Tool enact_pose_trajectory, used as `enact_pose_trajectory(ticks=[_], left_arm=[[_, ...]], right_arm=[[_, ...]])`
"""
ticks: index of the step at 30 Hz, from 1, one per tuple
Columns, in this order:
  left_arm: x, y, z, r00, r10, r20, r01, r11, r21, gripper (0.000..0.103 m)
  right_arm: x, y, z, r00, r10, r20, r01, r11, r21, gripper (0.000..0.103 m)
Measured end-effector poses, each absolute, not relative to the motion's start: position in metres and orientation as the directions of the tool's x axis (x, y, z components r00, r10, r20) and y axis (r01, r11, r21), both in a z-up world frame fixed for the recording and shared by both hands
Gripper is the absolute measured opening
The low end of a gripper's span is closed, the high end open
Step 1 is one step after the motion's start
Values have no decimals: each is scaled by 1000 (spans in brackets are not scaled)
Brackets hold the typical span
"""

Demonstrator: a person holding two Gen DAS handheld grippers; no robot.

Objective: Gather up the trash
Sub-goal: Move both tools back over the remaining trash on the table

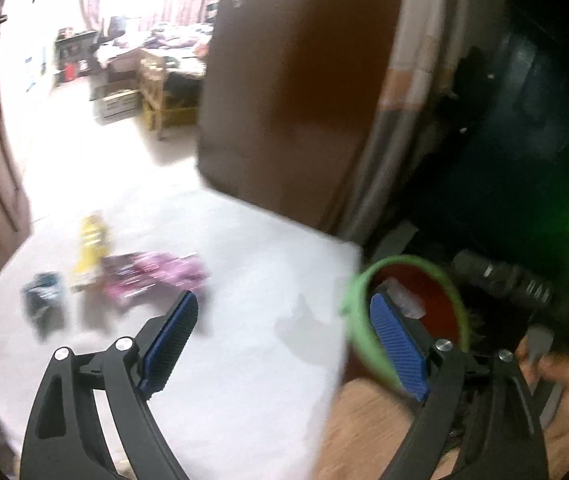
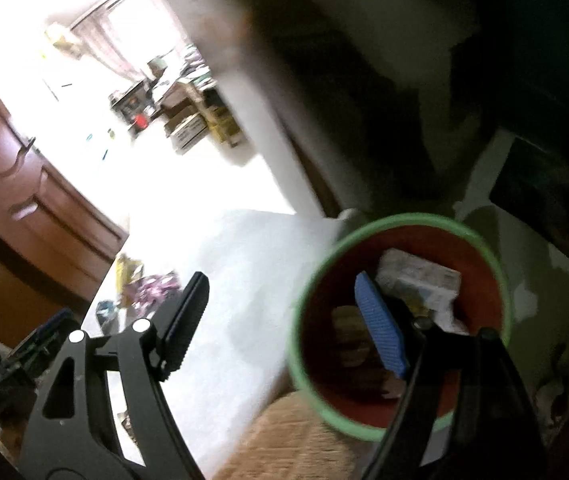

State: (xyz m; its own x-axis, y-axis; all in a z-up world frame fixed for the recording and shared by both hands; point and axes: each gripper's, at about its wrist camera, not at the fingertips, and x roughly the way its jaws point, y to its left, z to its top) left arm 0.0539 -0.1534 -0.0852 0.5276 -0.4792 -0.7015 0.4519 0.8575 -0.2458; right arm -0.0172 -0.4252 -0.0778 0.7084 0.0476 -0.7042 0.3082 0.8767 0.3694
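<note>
Wrappers wait near the table's left edge while both empty grippers, left and right, gape wide beside the bin.

On my left wrist view, the white-topped table fills the lower left. Three wrappers lie together toward its far left part: the crumpled dark-blue wrapper leftmost, the yellow packet next, the pink-purple foil wrapper to its right, touching the packet. The green-rimmed red bin sits off the table's right edge, below the tabletop. Inside it lie a pale crumpled wrapper and a brown cardboard scrap, the scrap to the left. The brown wooden door stands behind the table, cardboard boxes beyond on the floor.
</note>
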Motion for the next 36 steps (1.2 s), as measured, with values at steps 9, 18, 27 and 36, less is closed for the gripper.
enact_pose_trajectory(ticks=[9, 18, 27, 36], left_arm=[[34, -42, -131, 471, -344, -812, 355, 917, -183, 84], [23, -44, -214, 220, -279, -935, 275, 937, -216, 84], [27, -48, -226, 238, -240, -941, 255, 951, -177, 33], [44, -2, -201, 370, -267, -890, 127, 963, -236, 25]], right_arm=[[20, -341, -90, 644, 134, -753, 175, 933, 315, 75], [38, -284, -103, 590, 163, -791, 89, 960, 264, 75], [40, -269, -106, 571, 178, -801, 70, 962, 263, 75], [38, -243, -123, 499, 240, -832, -24, 964, 264, 79]])
